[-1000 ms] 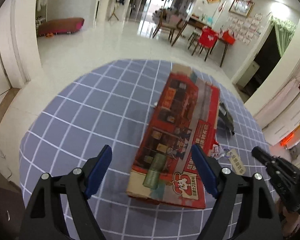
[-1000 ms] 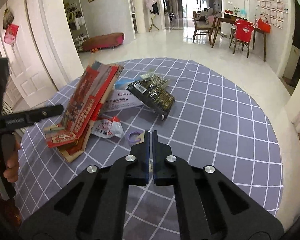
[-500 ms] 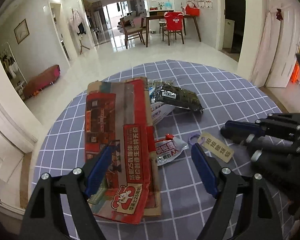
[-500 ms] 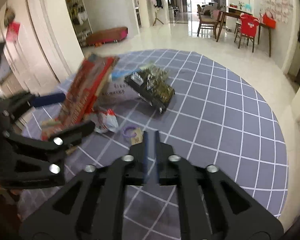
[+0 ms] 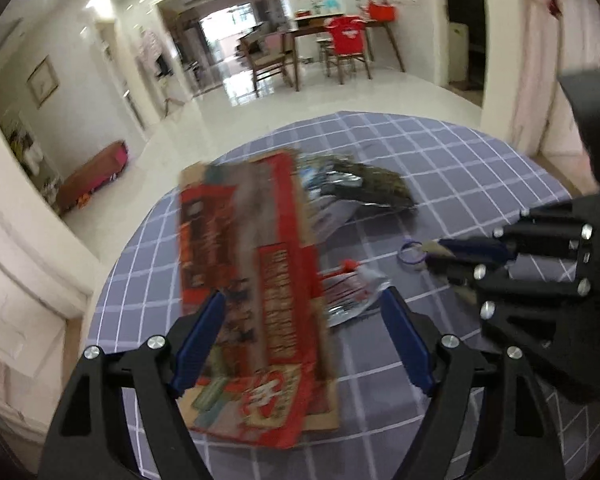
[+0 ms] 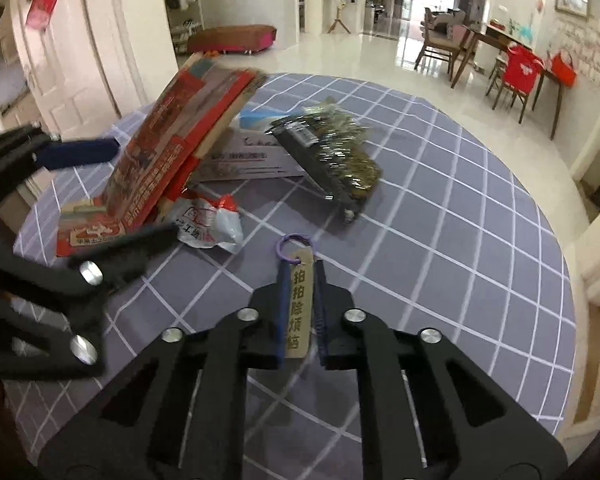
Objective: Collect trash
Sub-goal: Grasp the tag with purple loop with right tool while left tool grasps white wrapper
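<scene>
the right gripper (image 6: 300,312) is clenched on a tan cardboard tag (image 6: 299,312) printed with dark characters, a purple ring (image 6: 293,243) at its far end. the left gripper (image 5: 302,340) stands released, its blue pads either side of a flattened red carton (image 5: 256,280) that lies near the table's left edge. a crumpled white wrapper (image 6: 210,226) sits just beside the carton, a dark foil packet (image 6: 332,160) farther back. the checked grey table (image 6: 460,240) is bare to the right, out to its rounded rim.
</scene>
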Available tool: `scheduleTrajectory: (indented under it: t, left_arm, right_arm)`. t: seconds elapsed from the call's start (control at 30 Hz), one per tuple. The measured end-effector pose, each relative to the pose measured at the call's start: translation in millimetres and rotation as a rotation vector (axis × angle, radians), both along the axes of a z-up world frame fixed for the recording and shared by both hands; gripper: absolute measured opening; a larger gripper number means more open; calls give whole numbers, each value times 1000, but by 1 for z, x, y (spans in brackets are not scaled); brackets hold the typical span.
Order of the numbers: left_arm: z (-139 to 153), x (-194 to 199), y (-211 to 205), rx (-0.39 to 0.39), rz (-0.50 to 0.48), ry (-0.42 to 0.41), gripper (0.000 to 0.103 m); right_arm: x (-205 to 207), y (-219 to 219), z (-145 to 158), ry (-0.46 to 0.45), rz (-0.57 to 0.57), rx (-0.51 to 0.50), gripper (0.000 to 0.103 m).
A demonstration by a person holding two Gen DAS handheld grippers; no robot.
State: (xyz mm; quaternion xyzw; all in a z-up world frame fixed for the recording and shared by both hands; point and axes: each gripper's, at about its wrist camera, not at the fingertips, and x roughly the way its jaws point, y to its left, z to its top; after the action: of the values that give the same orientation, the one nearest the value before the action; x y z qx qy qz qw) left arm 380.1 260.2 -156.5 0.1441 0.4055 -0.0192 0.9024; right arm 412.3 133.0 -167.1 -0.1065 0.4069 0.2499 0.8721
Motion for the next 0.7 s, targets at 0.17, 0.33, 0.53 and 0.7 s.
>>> scheduleTrajectory:
  t: [0.17,0.33,0.53,0.7]
  left_arm:
    - [-12,14,-33,95,-75,27,67]
    - [-18,27,-41,121,-67,47,64]
    - [-20,29,-32,102,-66,68,64]
    - [-21,25,-21,64,-58,77,63]
  right_arm:
    - [3,-36,5,5,-68,67,2]
    - [2,-48,8,7,-72,104,2]
    - [2,-48,10,17,-58,142,2]
    - [2,-45,8,24,-51,161,2]
